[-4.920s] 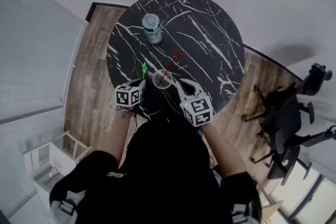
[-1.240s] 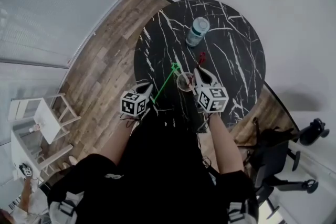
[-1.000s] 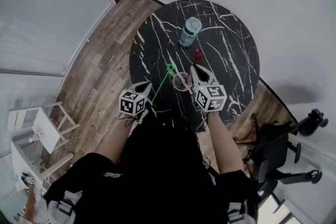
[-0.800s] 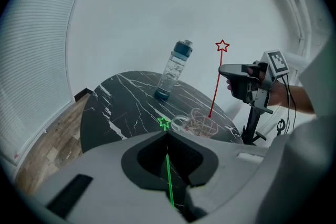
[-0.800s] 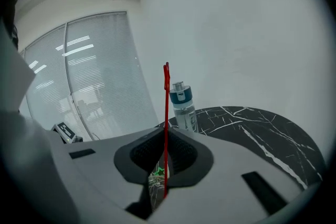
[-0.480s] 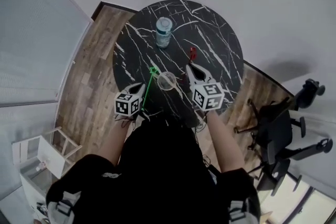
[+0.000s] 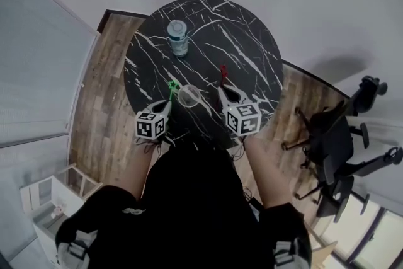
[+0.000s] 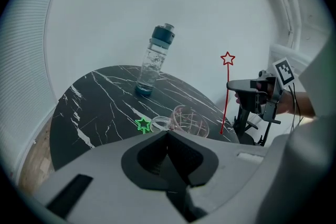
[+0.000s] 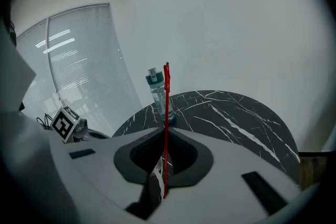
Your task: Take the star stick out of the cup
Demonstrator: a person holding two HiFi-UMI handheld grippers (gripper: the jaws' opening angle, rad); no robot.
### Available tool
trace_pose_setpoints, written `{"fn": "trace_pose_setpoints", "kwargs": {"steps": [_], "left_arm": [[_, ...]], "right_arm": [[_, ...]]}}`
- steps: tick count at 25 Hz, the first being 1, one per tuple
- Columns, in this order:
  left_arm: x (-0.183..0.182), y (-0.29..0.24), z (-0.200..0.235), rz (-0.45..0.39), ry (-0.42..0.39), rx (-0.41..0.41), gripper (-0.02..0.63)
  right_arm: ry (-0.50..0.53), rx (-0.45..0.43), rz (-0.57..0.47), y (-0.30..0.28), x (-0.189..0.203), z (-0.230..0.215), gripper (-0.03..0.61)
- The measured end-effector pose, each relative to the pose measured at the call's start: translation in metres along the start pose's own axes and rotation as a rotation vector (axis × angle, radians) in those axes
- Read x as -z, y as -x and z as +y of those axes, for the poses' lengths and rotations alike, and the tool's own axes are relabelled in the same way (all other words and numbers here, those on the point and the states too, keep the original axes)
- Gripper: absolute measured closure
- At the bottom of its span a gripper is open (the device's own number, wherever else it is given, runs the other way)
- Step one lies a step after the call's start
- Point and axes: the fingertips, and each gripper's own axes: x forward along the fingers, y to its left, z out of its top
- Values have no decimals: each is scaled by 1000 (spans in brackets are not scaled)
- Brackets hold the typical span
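**Surface:** round black marble table (image 7: 252,47) with white veining, standing on a wood floor beside pale walls.

**On it:** a clear water bottle (image 7: 178,38) with a teal cap stands at the far side. A clear cup (image 7: 189,96) stands at the near edge, between the two grippers.

**Right gripper** (image 7: 223,90): the jaws are clamped on the red star stick (image 9: 166,128), low on its shaft. The stick's long axis is upright, star uppermost. In the left gripper view its lower end hangs just beside the cup, on the cup's right and outside the rim. Whether it touches the table cannot be told.

**Left gripper** (image 7: 167,105): the jaws are together. The green star stick (image 7: 172,86) runs forward from their tip, its star just left of the cup. It is judged to be pinched there.

**Judgement:** the red stick is clear of the cup, and only the right gripper is on it. Any carry should go rightward, away from the cup, with the shaft upright so the lower end misses the rim.
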Motion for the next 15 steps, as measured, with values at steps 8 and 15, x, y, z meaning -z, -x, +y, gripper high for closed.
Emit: {"fn": "trace_pose_setpoints", "kwargs": {"steps": [8, 15], "left_arm": [[19, -2, -3, 44, 5, -7, 614], [34, -5, -2, 78, 10, -13, 614]], "right_arm": [[-68, -16, 117, -13, 55, 0, 568], [-101, -15, 217, -24, 102, -5, 568]]}}
